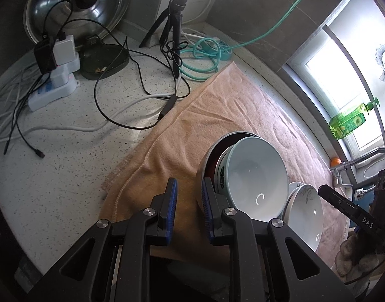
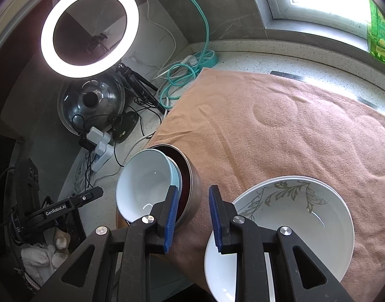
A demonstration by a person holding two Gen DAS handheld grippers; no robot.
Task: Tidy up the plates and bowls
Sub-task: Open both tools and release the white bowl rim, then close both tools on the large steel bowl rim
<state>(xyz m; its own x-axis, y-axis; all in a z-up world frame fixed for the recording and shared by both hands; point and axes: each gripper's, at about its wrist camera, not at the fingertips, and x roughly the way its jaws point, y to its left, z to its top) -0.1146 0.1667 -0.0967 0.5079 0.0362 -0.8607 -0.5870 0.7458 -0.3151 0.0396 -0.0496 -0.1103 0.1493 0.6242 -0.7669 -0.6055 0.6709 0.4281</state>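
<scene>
A light blue bowl (image 1: pixel 255 176) (image 2: pixel 144 181) leans tilted inside a round metal container (image 1: pixel 202 168) (image 2: pixel 195 186) with a dark red inside, on a tan towel (image 1: pixel 217 115) (image 2: pixel 267 125). To its right a white bowl with a leaf pattern (image 1: pixel 308 214) (image 2: pixel 293 214) rests in a white dish (image 2: pixel 217 271). My left gripper (image 1: pixel 189 201) hovers at the container's left side, open, with only towel showing between its blue pads. My right gripper (image 2: pixel 193 211) hangs between the container and the patterned bowl, open and holding nothing. Each gripper shows in the other's view, clear of the dishes.
Behind the towel the speckled counter (image 1: pixel 79 151) carries tangled cables, white power strips (image 1: pixel 54 90), a teal cord (image 1: pixel 205 58), a tripod (image 1: pixel 172 25) with a ring light (image 2: pixel 89 30), and a glass pot lid (image 1: pixel 76 7). A green soap bottle (image 1: pixel 348 123) and a tap (image 1: pixel 363 161) are at the right.
</scene>
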